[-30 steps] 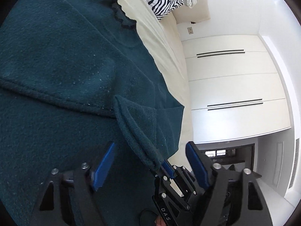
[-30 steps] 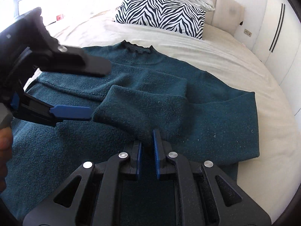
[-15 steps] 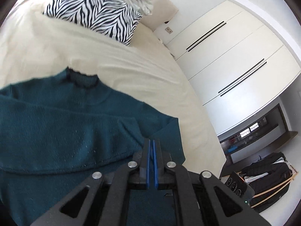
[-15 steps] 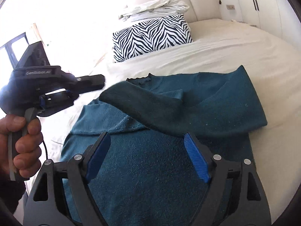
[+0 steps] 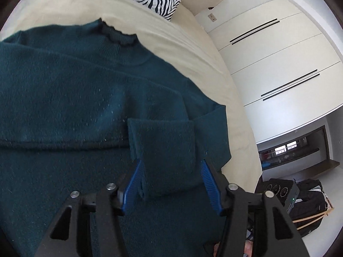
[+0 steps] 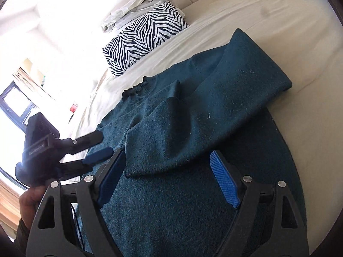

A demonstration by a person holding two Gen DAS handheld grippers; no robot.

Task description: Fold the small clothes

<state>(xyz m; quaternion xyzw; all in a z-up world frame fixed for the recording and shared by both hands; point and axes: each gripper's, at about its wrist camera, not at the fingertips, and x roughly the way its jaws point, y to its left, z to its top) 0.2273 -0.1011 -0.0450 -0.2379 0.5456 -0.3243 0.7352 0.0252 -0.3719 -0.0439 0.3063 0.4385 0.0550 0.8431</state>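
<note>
Left wrist view, left tool [image 5: 171,167] spread, right tool [image 6: 167,171] spread, sweater [image 5: 64,98] hem cut off below.

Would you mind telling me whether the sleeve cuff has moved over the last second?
Yes. The sleeve cuff, pinched and raised a second ago, now lies flat across the sweater body, farther from the collar.

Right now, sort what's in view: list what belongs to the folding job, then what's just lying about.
Belongs to the job:
- teal sweater, spread on the bed
- folded-in sleeve, lying on the sweater
- left gripper, open
- right gripper, open

Just lying about:
- zebra pillow
- crumpled pale cloth above the pillow
- dark bag on the floor
</note>
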